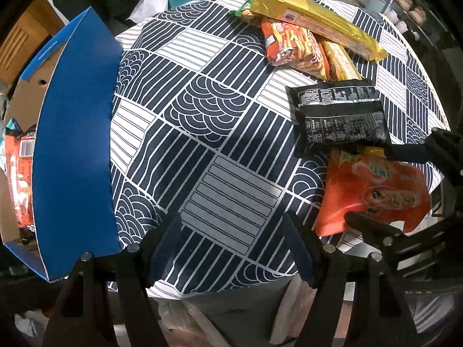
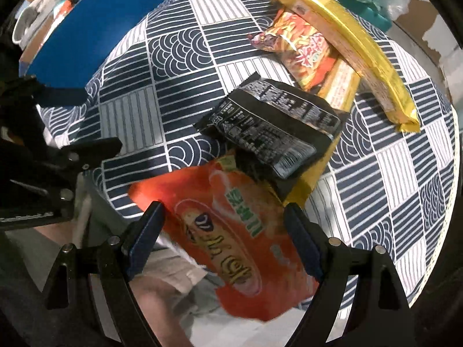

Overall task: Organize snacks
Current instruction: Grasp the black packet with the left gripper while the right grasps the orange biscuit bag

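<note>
Left claw point(image 1: 231, 248): released, its two blue-padded fingers point(image 1: 162, 248) spread wide over the near edge of the desk point(image 1: 202, 121), nothing between them. The desk carries a dark blue and white patterned cloth.

Right claw point(image 2: 224, 240): fingers spread, one on each side of an orange packet point(image 2: 231, 231). The packet lies between the pads; from the right wrist view I cannot tell whether they touch it, and there is no sign of pinching. In the left wrist view the same claw point(image 1: 373, 185) brackets the orange packet point(image 1: 373, 190) at the desk's near right edge, which the packet overhangs.

Snacks on the desk:
- Black packet point(image 2: 269, 127), printed side up, resting partly on the far end of the orange packet.
- Noodle-print red packet point(image 2: 301, 55) beyond the black one, lying on a yellow-orange packet point(image 2: 341, 86).
- Long gold packet point(image 2: 356, 46) across the far right, overlapping the red one (a smaller green-edged wrapper point(image 1: 243, 10) shows under its far end in the left wrist view).

Blue box point(image 1: 75, 144): stands at the left edge of the desk, well apart from the snack pile, with a brown cardboard interior. An orange-red packet point(image 1: 20, 179) lies inside it.
</note>
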Demonstrator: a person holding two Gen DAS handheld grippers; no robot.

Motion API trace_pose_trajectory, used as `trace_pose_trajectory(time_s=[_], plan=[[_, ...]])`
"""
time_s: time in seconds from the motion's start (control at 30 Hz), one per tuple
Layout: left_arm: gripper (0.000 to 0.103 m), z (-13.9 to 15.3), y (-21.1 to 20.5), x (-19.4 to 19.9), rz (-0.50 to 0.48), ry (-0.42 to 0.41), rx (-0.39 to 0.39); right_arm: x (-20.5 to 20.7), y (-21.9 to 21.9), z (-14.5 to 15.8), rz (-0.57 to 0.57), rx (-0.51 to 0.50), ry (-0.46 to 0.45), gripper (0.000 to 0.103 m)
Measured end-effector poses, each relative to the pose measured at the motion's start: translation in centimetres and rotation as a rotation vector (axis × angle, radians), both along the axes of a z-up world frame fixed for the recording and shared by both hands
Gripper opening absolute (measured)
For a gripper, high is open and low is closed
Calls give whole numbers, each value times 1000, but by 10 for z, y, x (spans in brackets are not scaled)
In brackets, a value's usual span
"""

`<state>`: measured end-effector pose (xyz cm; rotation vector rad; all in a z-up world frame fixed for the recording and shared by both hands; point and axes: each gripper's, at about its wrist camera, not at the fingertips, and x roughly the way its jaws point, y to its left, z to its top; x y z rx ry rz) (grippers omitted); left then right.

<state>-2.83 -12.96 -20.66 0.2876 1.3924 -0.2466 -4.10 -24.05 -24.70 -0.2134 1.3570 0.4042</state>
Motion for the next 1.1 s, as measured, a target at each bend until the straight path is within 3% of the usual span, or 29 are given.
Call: trace_pose_trajectory(time_s=[0.27,0.37,0.47,0.67,0.77,0.93,1.1], plan=[[73,-3,7,4,11,5,7,16,6,-19,-69,-58,-24,83],[73,-6,10,7,20,5,9,23,4,-14,-121,-58,-63,68],[73,-7,10,11,26,-1,8,28,-4,-13,-188,-46,-55,63],[73,-10,7,17,23,-10,7,22,-22,-2,-295,12,-15,63],[73,-11,3,23,14,-16,3,14,-31,2,-321,14,5,75],[73,-8,-4,28,-10,-28,1,1,-31,-11,-305,-35,40,78],[73,-4,-10,34,-18,-34,-10,3,-36,-10,-300,-21,31,58]])
